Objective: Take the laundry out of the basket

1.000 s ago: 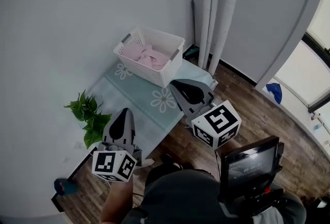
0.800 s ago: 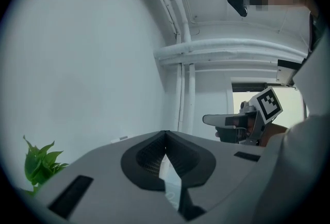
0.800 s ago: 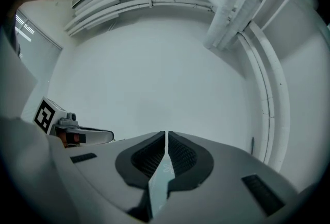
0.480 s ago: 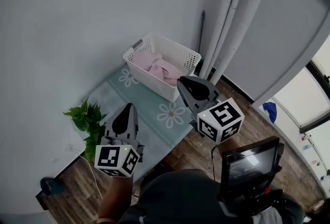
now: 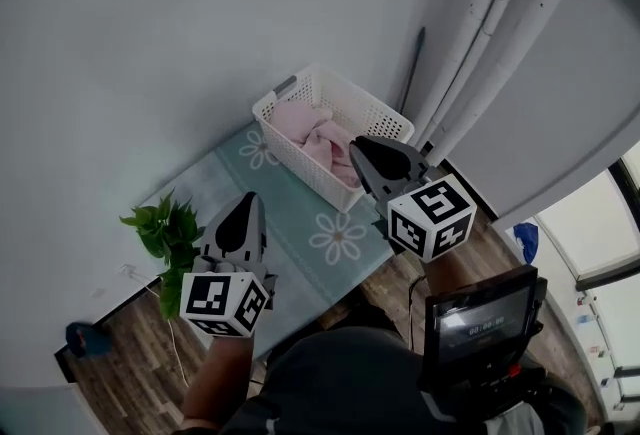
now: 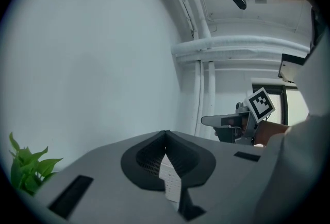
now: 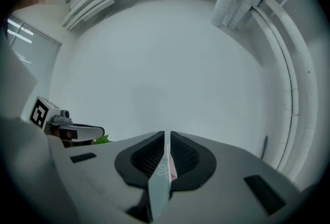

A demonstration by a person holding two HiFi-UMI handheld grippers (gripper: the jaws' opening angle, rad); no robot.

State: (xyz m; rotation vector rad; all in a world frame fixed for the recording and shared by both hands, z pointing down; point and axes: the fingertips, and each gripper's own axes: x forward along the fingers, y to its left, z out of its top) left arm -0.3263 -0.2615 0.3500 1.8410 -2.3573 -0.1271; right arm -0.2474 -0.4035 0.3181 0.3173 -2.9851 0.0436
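Observation:
A white slatted laundry basket (image 5: 372, 113) stands on a pale green daisy mat (image 5: 300, 208) against the wall. Pink laundry (image 5: 312, 135) lies bunched inside it. My right gripper (image 5: 360, 145) hovers shut by the basket's near right corner, with nothing in it. My left gripper (image 5: 249, 200) is shut and empty above the mat's near left part, well short of the basket. In the left gripper view, my left gripper (image 6: 165, 133) points at the wall, with the right gripper (image 6: 227, 121) off to the right. In the right gripper view, my right gripper (image 7: 167, 134) shows a sliver of mat and pink cloth between its jaws.
A green potted plant (image 5: 165, 233) stands left of the mat. White pipes (image 5: 480, 33) run up the wall right of the basket, with a dark rod (image 5: 415, 58) leaning beside them. A small screen (image 5: 480, 323) hangs at the person's chest. Wooden floor (image 5: 130, 373) surrounds the mat.
The head view has swung left, so the basket now sits nearer the picture's middle. Both grippers stay shut. The right gripper now overlaps the basket's near corner.

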